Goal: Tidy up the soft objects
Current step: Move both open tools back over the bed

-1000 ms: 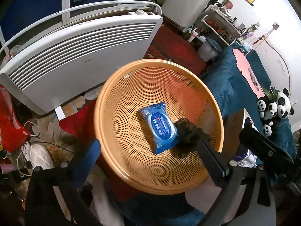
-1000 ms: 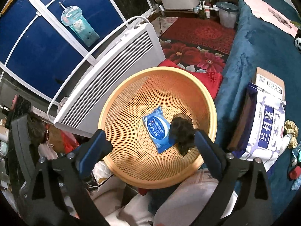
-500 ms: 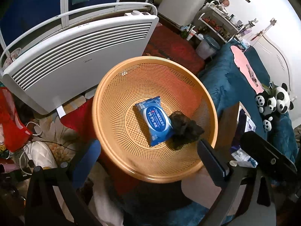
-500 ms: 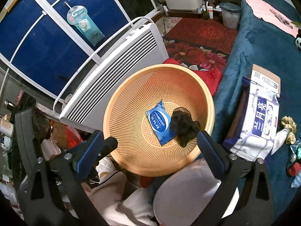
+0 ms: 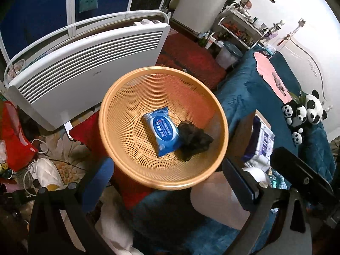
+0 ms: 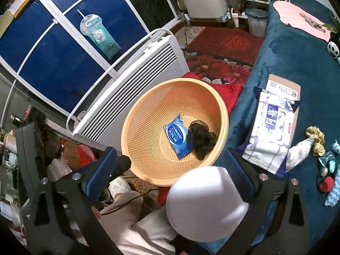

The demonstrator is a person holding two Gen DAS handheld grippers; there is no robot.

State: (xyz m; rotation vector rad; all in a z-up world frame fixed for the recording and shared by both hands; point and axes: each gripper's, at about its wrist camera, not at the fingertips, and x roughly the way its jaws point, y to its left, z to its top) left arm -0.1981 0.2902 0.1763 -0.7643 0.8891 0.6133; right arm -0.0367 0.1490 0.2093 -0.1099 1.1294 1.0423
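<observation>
An orange mesh basket [image 5: 127,97] [image 6: 148,165] stands beside the blue bed. Inside it lie a blue wet-wipe pack [image 5: 162,130] [image 6: 177,135] and a dark fuzzy soft object [image 5: 194,139] [image 6: 201,138], touching each other. My left gripper [image 5: 167,182] is open and empty, above and short of the basket's near rim. My right gripper [image 6: 170,170] is open and empty, higher up and further back. On the bed lie a white and blue tissue pack [image 6: 274,125], a yellow scrunchie [image 6: 316,138], a white tube [image 6: 299,150] and blue cloth pieces [image 6: 333,189].
A white panel heater [image 5: 85,63] [image 6: 136,87] stands behind the basket. Red cushion [image 5: 85,131] under the basket. Panda plush toys [image 5: 303,110] sit on the blue bed [image 6: 286,59]. A cardboard box [image 6: 282,89] lies under the tissue pack. Cables and a white shoe [image 5: 45,174] clutter the floor at left.
Both grippers have pulled up and back from the basket, which looks smaller now. The dark soft object, near the left gripper's fingertip before, lies free in the basket.
</observation>
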